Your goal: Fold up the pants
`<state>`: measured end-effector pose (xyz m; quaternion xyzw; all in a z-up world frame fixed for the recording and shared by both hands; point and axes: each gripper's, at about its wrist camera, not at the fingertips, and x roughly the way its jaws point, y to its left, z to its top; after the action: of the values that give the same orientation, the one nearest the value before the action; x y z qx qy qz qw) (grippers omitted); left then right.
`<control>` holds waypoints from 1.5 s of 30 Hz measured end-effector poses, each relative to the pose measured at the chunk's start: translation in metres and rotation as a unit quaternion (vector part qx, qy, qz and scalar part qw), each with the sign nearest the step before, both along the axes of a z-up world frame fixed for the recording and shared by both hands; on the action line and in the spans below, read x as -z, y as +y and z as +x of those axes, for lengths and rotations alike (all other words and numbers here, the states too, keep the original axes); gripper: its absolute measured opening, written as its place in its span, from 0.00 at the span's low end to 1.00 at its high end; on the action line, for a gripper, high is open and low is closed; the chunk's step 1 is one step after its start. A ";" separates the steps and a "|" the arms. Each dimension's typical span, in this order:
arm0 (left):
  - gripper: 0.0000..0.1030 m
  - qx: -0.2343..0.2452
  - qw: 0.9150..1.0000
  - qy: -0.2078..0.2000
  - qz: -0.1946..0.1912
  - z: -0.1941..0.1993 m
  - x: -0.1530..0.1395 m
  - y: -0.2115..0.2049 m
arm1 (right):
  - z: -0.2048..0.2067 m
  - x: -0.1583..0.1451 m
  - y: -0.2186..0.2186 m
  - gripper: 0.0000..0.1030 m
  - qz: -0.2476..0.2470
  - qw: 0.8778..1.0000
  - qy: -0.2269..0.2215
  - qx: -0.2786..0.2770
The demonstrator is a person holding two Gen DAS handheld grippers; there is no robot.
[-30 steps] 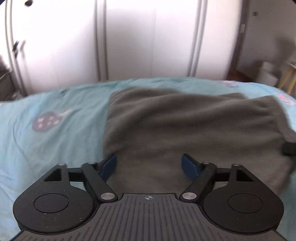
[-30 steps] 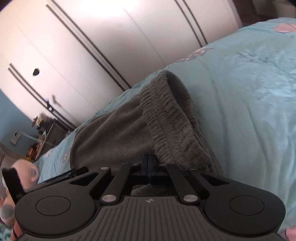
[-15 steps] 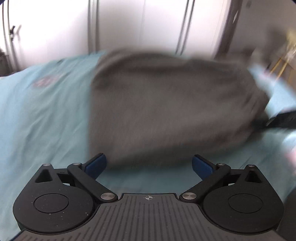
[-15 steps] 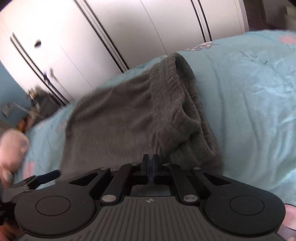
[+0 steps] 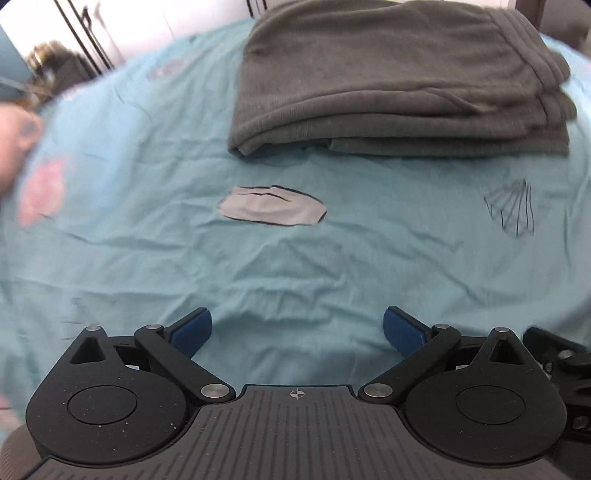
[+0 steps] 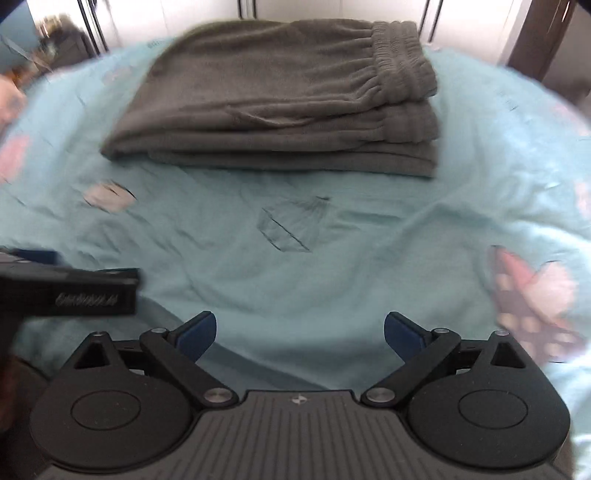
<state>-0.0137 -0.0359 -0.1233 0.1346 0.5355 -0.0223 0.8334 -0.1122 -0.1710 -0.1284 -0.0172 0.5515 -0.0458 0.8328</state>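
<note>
The grey pants [image 5: 399, 81] lie folded in a thick stack on the light blue bed sheet [image 5: 295, 258], at the far side in both views. Their elastic waistband [image 6: 399, 59] is on the stack's right end. My left gripper [image 5: 297, 328] hangs open over bare sheet, well short of the stack, with nothing between its blue pads. The jaws of my right gripper [image 6: 300, 330] are opening, wide apart over the sheet [image 6: 332, 280] with nothing between them, apart from the pants [image 6: 280, 96]. The left gripper's black body [image 6: 66, 291] shows at the left edge of the right wrist view.
White wardrobe doors [image 6: 314, 9] stand behind the bed. Dark cluttered furniture [image 5: 55, 70] sits at the far left. The sheet carries a grey printed patch [image 5: 271, 210], a line drawing [image 6: 291, 225] and pink prints [image 6: 535, 295]. It is wrinkled in front of the stack.
The right gripper, shut on the waistband before, has let go and opened. Both grippers have drawn back from the pants and tipped downward, so the folded stack now lies far ahead.
</note>
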 end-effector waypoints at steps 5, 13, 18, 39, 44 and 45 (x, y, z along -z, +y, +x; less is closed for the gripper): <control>0.99 -0.012 1.000 -0.011 0.001 -0.033 -0.029 0.000 | -0.014 -0.013 0.004 0.95 -0.037 0.999 0.014 -0.016; 0.99 -0.016 1.000 -0.001 -0.024 -0.026 -0.061 0.007 | -0.017 -0.042 -0.001 0.95 -0.016 1.000 0.015 0.016; 0.99 -0.012 1.000 0.020 -0.001 -0.013 -0.067 0.002 | -0.005 -0.049 -0.005 0.95 -0.005 0.999 0.024 0.032; 0.99 -0.004 0.996 0.086 0.006 0.045 -0.099 -0.016 | 0.042 -0.073 -0.028 0.95 0.059 0.992 0.090 0.061; 0.99 -0.009 0.997 0.074 -0.003 0.062 -0.118 -0.020 | 0.055 -0.089 -0.031 0.95 0.030 0.994 0.076 0.065; 0.99 -0.012 0.997 0.073 -0.005 0.064 -0.120 -0.019 | 0.057 -0.091 -0.032 0.95 0.025 0.995 0.075 0.065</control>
<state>0.0507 -0.0549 -0.0031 0.1216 0.5964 -0.0250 0.7931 -0.0556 -0.2028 -0.0378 0.0367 0.6130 -0.0848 0.7846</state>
